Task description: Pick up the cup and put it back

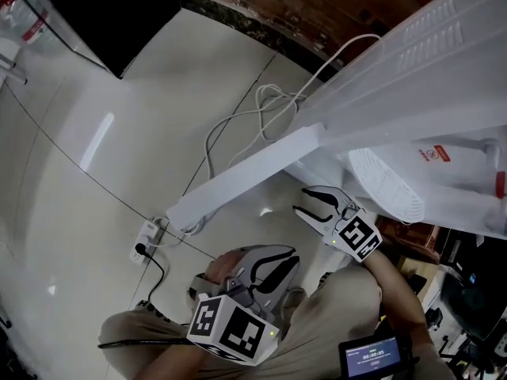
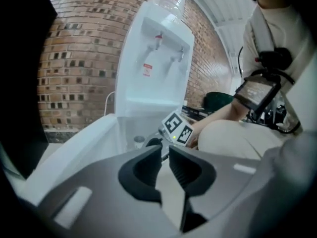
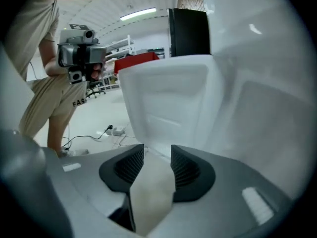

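Note:
In the left gripper view a small pale cup (image 2: pixel 139 140) stands in the open lower compartment of the white water dispenser (image 2: pixel 156 68); it is too small to make out further. My right gripper (image 1: pixel 311 204) hangs in front of that compartment with its jaws open and nothing between them; its marker cube (image 2: pixel 177 128) shows just right of the cup. The right gripper (image 3: pixel 157 160) faces the white cabinet door (image 3: pixel 163 103). My left gripper (image 1: pixel 269 271) is lower, over my lap, well short of the dispenser. The left gripper (image 2: pixel 165 165) shows a narrow gap between its jaws, nothing in it.
The open cabinet door (image 1: pixel 245 176) swings out over the pale floor. A power strip (image 1: pixel 146 240) and white cables (image 1: pixel 253 117) lie beside it. A black block (image 1: pixel 111 14) stands at the back left. A person in beige (image 3: pixel 44 93) holds a grey device (image 3: pixel 79 53).

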Motion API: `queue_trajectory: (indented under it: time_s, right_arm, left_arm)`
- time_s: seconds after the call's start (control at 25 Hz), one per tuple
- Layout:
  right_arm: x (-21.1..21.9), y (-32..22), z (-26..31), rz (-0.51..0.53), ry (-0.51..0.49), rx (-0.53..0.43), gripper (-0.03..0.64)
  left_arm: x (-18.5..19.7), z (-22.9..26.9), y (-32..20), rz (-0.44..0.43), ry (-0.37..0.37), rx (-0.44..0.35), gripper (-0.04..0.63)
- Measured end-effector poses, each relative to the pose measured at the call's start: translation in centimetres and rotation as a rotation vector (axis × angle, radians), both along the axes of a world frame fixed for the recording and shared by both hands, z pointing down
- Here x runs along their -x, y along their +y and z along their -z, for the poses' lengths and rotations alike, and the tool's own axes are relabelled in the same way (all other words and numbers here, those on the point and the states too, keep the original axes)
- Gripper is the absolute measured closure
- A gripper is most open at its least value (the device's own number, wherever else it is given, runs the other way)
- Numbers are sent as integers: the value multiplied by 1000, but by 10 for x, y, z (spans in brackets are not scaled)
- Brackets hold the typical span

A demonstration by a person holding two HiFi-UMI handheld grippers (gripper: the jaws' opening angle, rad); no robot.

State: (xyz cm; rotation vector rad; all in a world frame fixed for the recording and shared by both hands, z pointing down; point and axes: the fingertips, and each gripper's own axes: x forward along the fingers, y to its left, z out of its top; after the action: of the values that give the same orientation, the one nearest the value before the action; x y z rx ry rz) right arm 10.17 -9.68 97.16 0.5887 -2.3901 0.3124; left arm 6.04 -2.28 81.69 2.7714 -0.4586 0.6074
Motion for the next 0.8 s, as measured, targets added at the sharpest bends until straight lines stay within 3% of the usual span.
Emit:
queue_trajectory:
  time_s: [0.08, 0.24, 0.36, 0.52, 0.68, 0.8]
  right_arm:
    - [-34, -13, -32, -154, 8, -6, 439]
    - [-96, -39, -75, -460, 33, -46, 331]
    - [-129, -52, -85, -651, -1, -51, 331]
    - [-149, -62, -90, -719, -18, -15, 331]
    - [-155, -53, -91, -745, -64, 45, 331]
    - [-158, -67, -89, -791, -74, -13, 331]
  left_arm:
    - [-3, -7, 5, 6, -2, 29, 546]
    - [-15, -9, 6, -3, 3, 26, 537]
    - [-20, -9, 5, -1, -10, 12, 537]
    - [-33, 7, -4, 6, 22, -22, 538]
    - [-31, -4, -12, 15, -30, -44, 541]
    - [-30, -5, -22, 31, -25, -34, 540]
